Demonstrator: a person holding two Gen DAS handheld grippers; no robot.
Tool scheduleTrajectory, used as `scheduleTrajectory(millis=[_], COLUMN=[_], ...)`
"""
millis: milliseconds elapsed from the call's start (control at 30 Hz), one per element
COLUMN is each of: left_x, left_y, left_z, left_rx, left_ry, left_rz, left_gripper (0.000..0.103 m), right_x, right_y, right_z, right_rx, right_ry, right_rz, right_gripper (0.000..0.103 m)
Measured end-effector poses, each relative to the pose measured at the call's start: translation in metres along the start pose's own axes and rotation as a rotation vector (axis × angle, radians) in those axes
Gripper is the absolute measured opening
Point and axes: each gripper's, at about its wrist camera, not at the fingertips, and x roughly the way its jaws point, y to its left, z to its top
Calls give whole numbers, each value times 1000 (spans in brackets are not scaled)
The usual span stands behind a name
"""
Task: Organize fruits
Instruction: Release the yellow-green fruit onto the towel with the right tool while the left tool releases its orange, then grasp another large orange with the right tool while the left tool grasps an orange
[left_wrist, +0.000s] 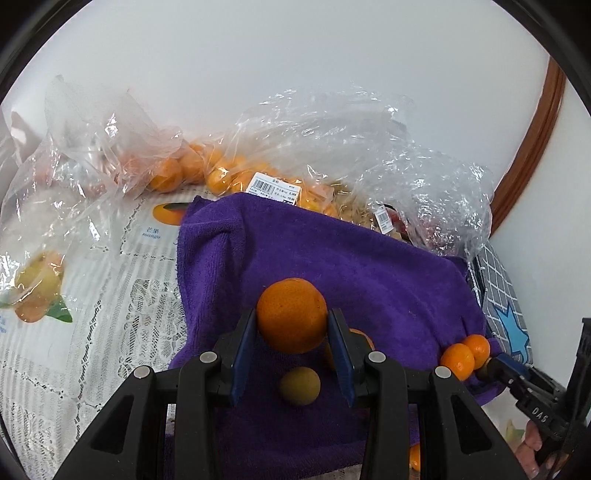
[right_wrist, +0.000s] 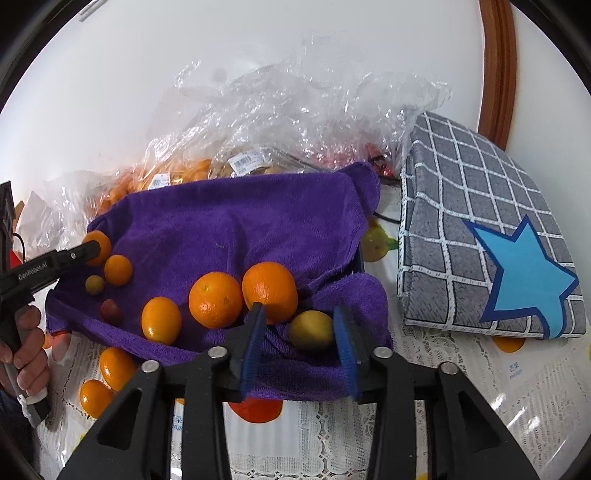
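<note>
Left wrist view: the left gripper (left_wrist: 291, 345) has its blue pads clamped on a round orange mandarin (left_wrist: 291, 320), held above the purple terry towel (left_wrist: 332, 258), with a small yellow-green fruit (left_wrist: 299, 386) lying on the towel beneath. Right wrist view: the right gripper (right_wrist: 300, 334) stands wide, its pads either side of a yellow-green round fruit (right_wrist: 311, 329) at the towel's near edge; whether they touch it, I cannot tell. Two large oranges (right_wrist: 216, 300) sit just beside. Crinkled clear plastic bags (right_wrist: 295, 122) of fruit line the towel's far edge.
</note>
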Motion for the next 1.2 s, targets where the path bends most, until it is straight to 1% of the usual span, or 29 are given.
scheduleTrajectory(millis=[100,467,567,667,767,800,900,967,1067,1133,1200], left_x=[2,1,-2,-12,-31,-39,-60,-72,-84,-92,-95], left_y=[-3,1,-2,-4,0,2,14,23,33,37,38], left_z=[-1,0,-2,-5,-4,-4,-5,-9,-17,-25,-30], left_rx=[18,15,23,44,48,50,53,53,59,76,83], left_ry=[3,1,6,-2,-20,-28,-52,-52,-43,-40,-32], left_rz=[7,-7,-17,-3,-2,11,49,59,74,87,92], left_gripper=[37,38,43,46,46,46,46,46,46,46,46], right_x=[-2,-8,-15,-25,-34,-37,-38,-33,-19,-10,-4], right_y=[0,10,15,24,40,48,70,84,100,106,109], right_z=[1,-3,-4,-5,-10,-12,-21,-25,-29,-29,-28], right_rx=[4,-35,-46,-40,-38,-46,-64,-84,-111,-110,-98], right_ry=[-13,-41,-58,-71,-54,-45,-2,29,76,106,134], right_rz=[-6,-9,1,20,61,78,166,201,211,229,266], right_gripper=[43,43,43,43,43,43,43,42,38,38,38])
